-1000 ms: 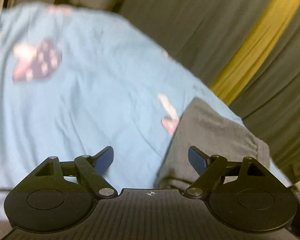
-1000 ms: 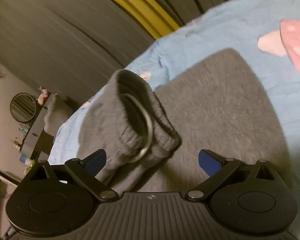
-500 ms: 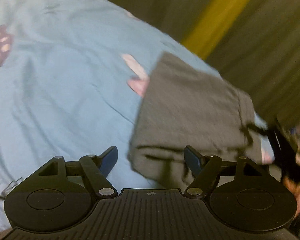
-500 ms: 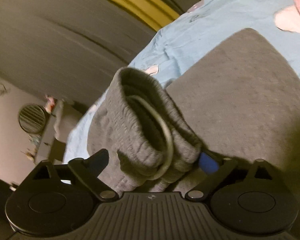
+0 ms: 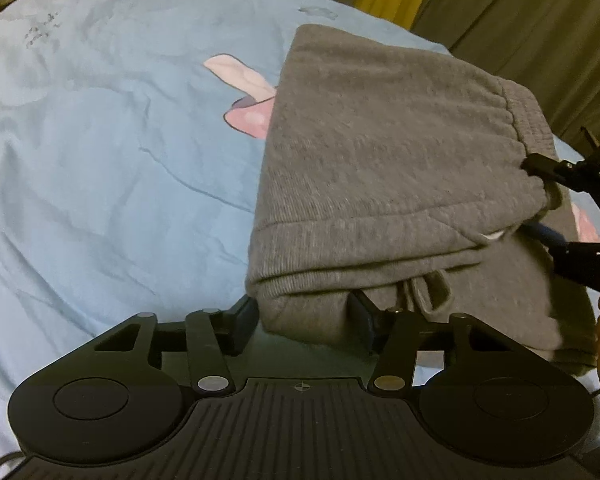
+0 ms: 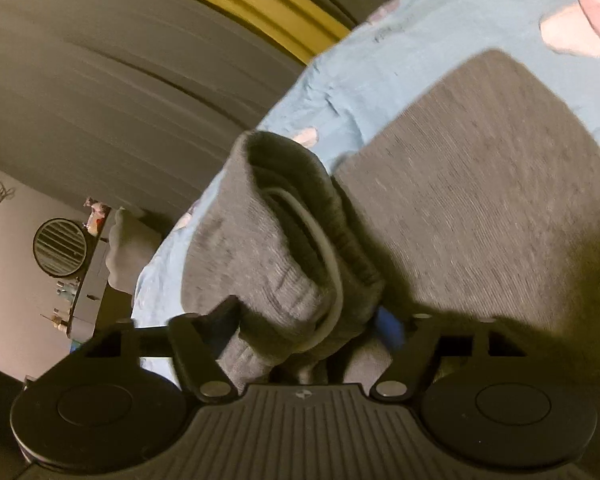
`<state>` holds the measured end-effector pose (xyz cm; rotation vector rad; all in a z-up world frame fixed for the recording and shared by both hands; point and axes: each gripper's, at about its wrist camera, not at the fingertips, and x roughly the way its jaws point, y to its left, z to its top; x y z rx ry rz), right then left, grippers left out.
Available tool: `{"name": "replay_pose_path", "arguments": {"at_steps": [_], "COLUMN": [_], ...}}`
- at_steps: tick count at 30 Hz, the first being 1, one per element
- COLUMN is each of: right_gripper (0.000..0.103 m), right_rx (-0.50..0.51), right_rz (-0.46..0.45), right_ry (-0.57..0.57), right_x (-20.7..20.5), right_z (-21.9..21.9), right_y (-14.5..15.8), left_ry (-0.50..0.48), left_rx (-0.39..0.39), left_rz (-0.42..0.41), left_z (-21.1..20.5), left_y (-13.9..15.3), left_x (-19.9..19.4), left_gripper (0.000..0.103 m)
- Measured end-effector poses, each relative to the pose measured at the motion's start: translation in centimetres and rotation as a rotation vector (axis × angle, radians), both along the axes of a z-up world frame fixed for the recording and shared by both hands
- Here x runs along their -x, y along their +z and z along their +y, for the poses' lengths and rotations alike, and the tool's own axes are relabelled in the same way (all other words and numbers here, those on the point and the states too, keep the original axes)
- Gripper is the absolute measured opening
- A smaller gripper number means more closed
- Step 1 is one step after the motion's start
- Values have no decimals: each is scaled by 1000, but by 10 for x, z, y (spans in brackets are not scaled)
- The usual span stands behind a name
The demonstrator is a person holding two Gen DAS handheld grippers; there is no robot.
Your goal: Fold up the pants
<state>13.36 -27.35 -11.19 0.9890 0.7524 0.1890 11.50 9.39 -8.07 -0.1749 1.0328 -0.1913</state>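
On a bed spread with a pale blue sheet (image 5: 100, 152), printed here and there with pink mushrooms, my left gripper (image 5: 304, 320) closes its jaws around the near corner of the folded grey sweatpants (image 5: 380, 160); the stacked layers sit between the two pads, which look to be just meeting the cloth. The pants lie in a thick, roughly square bundle at the sheet's right side, close to the bed's edge, with dark curtains (image 5: 520, 8) behind.

To the right, my right gripper (image 6: 308, 324) is closing on the ribbed waistband (image 6: 284, 248), which stands up in a loop with its white drawstring (image 6: 328, 256) showing; the pads press its sides.

I judge the fabric soft, thick and fairly light: it will sag and slide layer over layer, not hold a crease by itself. The best holds are where I have them, the doubled corner and the firm elastic band, since each catches every layer at once.

No container is in view; a far shelf (image 6: 84, 280) holds small items too dim to name.
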Motion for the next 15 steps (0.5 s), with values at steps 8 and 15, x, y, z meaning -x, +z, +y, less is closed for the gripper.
{"name": "replay_pose_path", "arguments": {"at_steps": [8, 15], "right_gripper": [55, 41], "right_rx": [74, 11], "right_rz": [-18, -196], "right_ry": [-5, 6], "right_x": [-10, 7], "right_z": [19, 20], "right_y": [12, 73], "left_ry": [4, -33], "left_rx": [-5, -53], "left_rz": [1, -32], "left_z": [-3, -13], "left_y": [-4, -1], "left_x": [-6, 6], "left_gripper": [55, 51]}}
